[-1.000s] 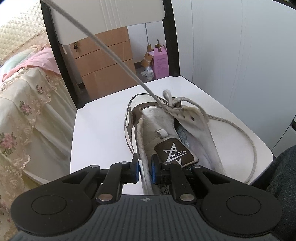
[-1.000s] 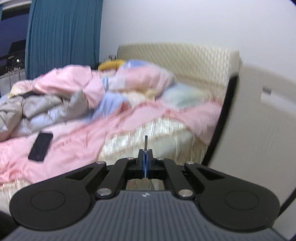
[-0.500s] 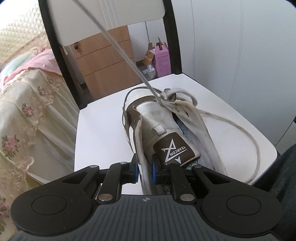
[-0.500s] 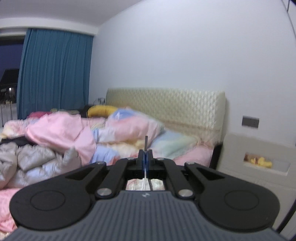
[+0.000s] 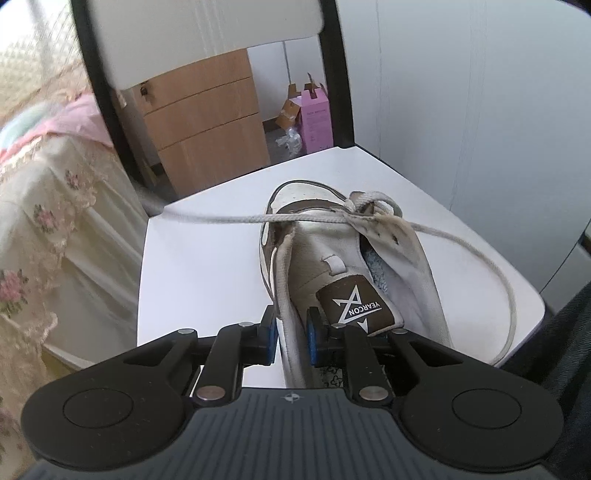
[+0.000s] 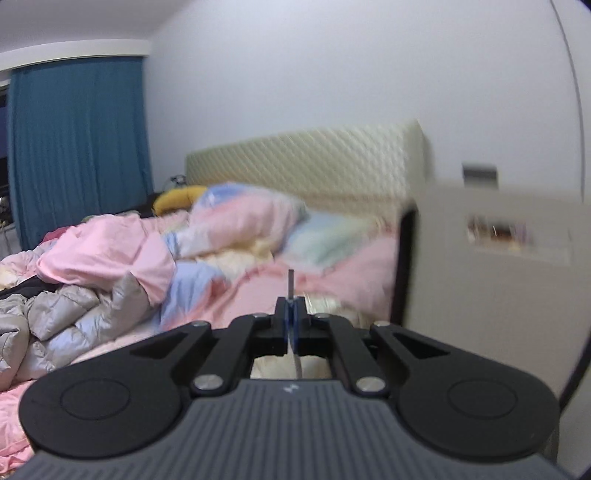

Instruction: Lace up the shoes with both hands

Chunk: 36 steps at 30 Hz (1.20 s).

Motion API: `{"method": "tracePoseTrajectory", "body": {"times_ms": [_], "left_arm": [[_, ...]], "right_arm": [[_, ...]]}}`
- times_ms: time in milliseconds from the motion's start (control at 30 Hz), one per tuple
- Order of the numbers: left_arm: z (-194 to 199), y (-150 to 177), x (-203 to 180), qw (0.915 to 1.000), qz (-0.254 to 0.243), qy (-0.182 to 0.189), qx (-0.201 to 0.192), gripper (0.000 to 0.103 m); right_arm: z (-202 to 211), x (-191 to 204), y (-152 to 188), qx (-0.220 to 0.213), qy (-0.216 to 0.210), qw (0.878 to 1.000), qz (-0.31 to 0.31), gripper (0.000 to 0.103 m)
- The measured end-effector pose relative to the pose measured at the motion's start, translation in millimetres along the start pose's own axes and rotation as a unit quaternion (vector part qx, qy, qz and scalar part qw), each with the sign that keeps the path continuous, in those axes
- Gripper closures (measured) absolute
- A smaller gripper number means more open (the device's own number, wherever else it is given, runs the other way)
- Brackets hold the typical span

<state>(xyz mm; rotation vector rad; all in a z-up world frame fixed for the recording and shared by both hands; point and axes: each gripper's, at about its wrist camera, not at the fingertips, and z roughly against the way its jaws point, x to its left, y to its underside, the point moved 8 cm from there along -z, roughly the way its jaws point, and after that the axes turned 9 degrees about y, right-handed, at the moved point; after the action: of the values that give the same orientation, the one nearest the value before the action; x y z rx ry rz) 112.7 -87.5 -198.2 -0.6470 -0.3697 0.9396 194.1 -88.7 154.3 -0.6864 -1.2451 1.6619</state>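
A white and brown shoe (image 5: 332, 251) lies on the white chair seat (image 5: 203, 266), heel toward me. My left gripper (image 5: 291, 338) has its pads on either side of the shoe's collar wall and still touches it, while its jaws are opening. A grey lace (image 5: 229, 220) runs from the front eyelets leftward, low across the seat and past its edge. The lace's other end (image 5: 511, 295) loops loosely on the right. My right gripper (image 6: 291, 321) is shut on the lace; its tip (image 6: 291, 282) sticks up above the pads. The shoe is out of the right wrist view.
The chair's black frame and white backrest (image 5: 207, 33) rise behind the shoe. A bed with a floral cover (image 5: 48, 229) is on the left, a white wall on the right. Wooden drawers (image 5: 207, 122) stand behind. The right wrist view faces a bed with pink bedding (image 6: 229, 258).
The lace, earlier stretched steeply up and left, now runs nearly level to the left. The left pads stand slightly wider. The right wrist view rose, then swung, and the chair back entered at right.
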Motion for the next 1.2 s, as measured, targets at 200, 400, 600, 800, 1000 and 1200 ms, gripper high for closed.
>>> {"method": "tracePoseTrajectory", "body": {"times_ms": [200, 400, 600, 800, 1000, 1200], "left_arm": [[14.8, -7.7, 6.7, 0.9967, 0.069, 0.042, -0.012, 0.070], [38.7, -14.4, 4.9, 0.9938, 0.083, 0.068, -0.030, 0.046], [43.7, -9.1, -5.4, 0.9969, 0.057, 0.043, -0.031, 0.044], [44.6, -10.7, -3.9, 0.9990, 0.042, 0.002, -0.015, 0.039], [66.7, -13.6, 7.9, 0.9952, 0.084, -0.043, 0.025, 0.031], [118.2, -41.3, -7.8, 0.9953, 0.078, -0.040, 0.041, 0.013]], "right_arm": [[-13.6, -36.5, 74.4, 0.073, 0.021, 0.994, -0.076, 0.094], [-9.6, -64.6, 130.4, 0.076, 0.031, 0.989, -0.122, 0.050], [1.8, -107.0, 173.2, 0.072, 0.055, 0.981, -0.172, 0.045], [2.9, -160.5, 255.3, 0.107, 0.160, 0.965, -0.177, 0.044], [1.7, -186.5, 309.1, 0.187, 0.223, 0.944, -0.158, 0.044], [1.1, -204.1, 322.1, 0.208, 0.196, 0.926, -0.245, 0.044]]}}
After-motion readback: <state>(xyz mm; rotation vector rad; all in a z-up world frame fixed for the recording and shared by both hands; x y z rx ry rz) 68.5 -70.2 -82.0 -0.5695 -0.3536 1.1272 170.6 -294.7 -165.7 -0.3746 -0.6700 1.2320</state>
